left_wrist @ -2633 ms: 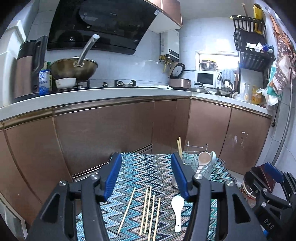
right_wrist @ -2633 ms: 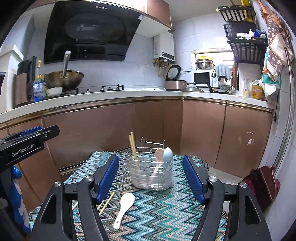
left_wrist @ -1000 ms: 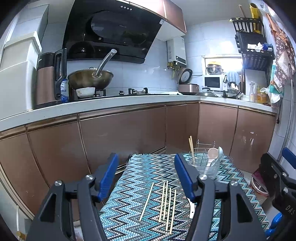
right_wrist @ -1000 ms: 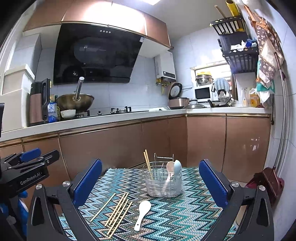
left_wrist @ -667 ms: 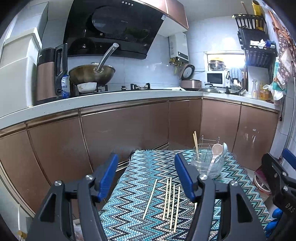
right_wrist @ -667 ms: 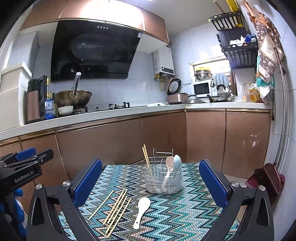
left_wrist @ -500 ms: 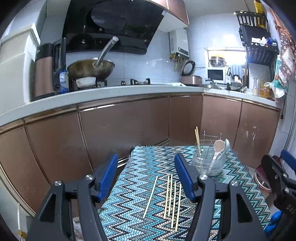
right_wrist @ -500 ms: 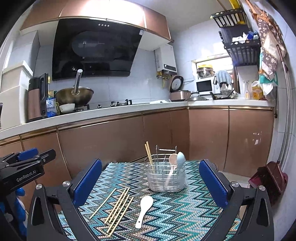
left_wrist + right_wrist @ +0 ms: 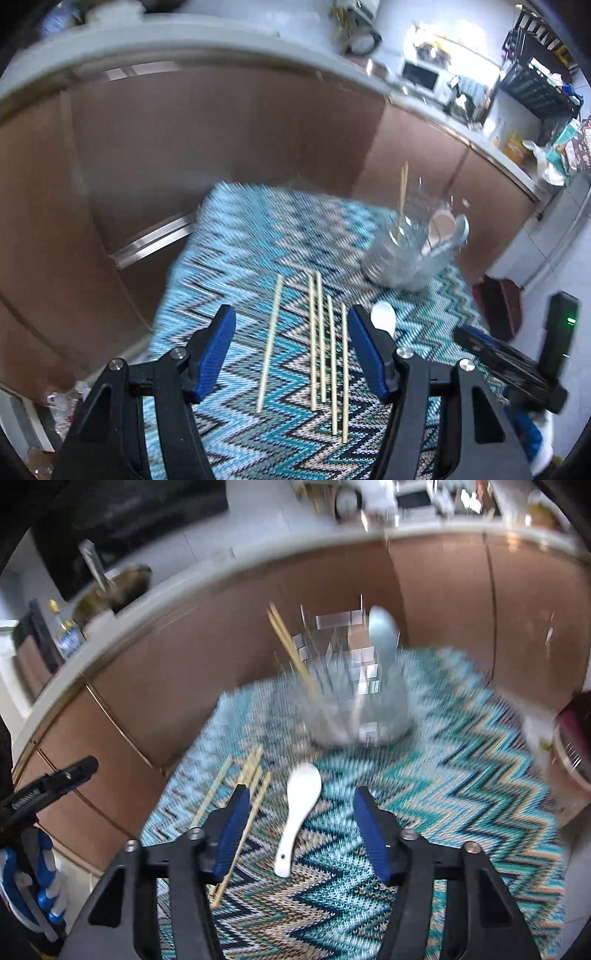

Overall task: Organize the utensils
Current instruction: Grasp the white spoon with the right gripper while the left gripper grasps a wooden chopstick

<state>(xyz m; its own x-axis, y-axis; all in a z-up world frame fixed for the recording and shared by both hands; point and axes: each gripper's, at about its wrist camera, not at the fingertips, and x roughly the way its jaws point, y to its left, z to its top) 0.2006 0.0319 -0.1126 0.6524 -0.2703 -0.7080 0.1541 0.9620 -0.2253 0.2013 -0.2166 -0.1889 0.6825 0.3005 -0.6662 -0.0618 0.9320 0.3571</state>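
Note:
Several wooden chopsticks (image 9: 314,343) lie side by side on the zigzag mat (image 9: 258,251). My left gripper (image 9: 290,314) hangs open just above them, nothing touching its pads. A white spoon (image 9: 299,812) lies on the mat to their right, also visible as the white spoon (image 9: 383,317). My right gripper (image 9: 303,795) hovers over it with its jaws closing. The spoon lies between them, and the pads stand clear of it. Beyond stands a wire basket (image 9: 354,690) holding two chopsticks and two spoons, blurred by motion.
Brown cabinet fronts (image 9: 221,140) and a white counter (image 9: 184,576) run behind the table. The mat's left edge (image 9: 173,280) drops off to the floor. A dark red bin (image 9: 576,738) sits on the floor at the right. The left gripper's body (image 9: 48,782) shows at the left.
Both grippers have tipped downward and come closer to the mat. The right jaws have narrowed, now either side of the white spoon. The left jaws keep the same width.

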